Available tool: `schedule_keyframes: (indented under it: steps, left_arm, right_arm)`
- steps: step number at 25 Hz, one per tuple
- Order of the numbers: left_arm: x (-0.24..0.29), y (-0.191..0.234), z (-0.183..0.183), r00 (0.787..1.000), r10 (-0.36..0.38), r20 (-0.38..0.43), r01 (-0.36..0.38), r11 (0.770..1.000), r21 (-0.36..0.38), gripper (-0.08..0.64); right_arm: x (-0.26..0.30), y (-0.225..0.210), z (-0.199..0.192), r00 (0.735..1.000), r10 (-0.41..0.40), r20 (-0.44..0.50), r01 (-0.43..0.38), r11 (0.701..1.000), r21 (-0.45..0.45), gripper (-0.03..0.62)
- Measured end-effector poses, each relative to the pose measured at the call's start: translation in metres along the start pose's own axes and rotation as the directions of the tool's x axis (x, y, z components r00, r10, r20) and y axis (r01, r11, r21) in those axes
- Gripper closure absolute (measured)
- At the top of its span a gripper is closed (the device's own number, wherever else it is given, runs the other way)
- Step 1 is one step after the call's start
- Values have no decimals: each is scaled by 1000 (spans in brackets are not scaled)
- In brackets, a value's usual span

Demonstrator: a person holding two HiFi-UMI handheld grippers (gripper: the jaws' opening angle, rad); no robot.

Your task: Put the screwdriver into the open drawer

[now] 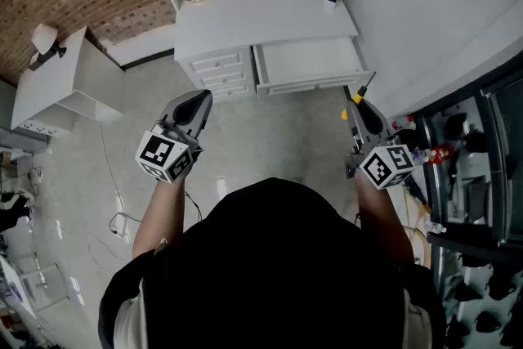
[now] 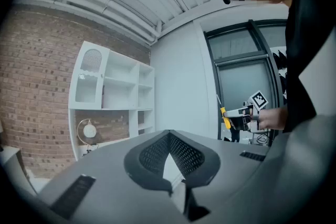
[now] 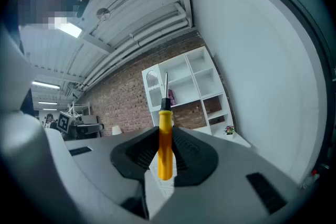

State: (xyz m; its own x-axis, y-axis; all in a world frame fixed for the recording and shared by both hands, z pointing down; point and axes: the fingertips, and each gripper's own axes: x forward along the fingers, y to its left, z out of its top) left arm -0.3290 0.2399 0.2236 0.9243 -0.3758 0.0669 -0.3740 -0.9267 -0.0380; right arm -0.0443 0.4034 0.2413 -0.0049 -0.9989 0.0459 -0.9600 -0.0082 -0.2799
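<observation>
Head view: right gripper [image 1: 361,107] is clamped on the screwdriver [image 1: 359,94]. The yellow handle sits in the jaws and the shaft sticks out past the tips. Long axis runs in line w/ the gripper, tip pointing far and slightly right. The tip sits just near of the open drawer [image 1: 309,61], by its front right corner. The drawer is pulled out toward the near side of the white desk [image 1: 261,12]. Its front edge faces the grippers, w/ grey floor [image 1: 270,135] between. Wall [image 1: 425,4] is close on the right. Left gripper [image 1: 198,100] is well apart to the left, near the closed drawer stack [image 1: 219,71].

Left gripper view: jaws together, tips touching, nothing held. Shelf unit [image 2: 113,97] is far left. The right gripper shows far right w/ the yellow handle.

Right gripper view: jaws pinch the handle from both sides at mid-length. Screwdriver is upright in frame, shaft aimed away at the shelf unit. Butt end hangs near of the pads [image 3: 189,152].
</observation>
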Motion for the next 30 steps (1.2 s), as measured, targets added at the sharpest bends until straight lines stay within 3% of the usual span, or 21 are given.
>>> schedule_keyframes:
  steps: [10,17,30]
  left_arm:
    - [-23,9,-9,998,-60,-26,60,998,-23,545]
    - [-28,7,-15,997,-82,-14,81,997,-17,545]
    - [-19,16,-32,997,-64,-35,63,997,-44,545]
  right_arm:
    - [-7,34,-19,1000,-31,3,31,1000,-5,508]
    - [-23,35,-24,998,-69,-8,70,997,21,505]
    - [-2,27,-29,999,-46,-21,46,999,-3,505]
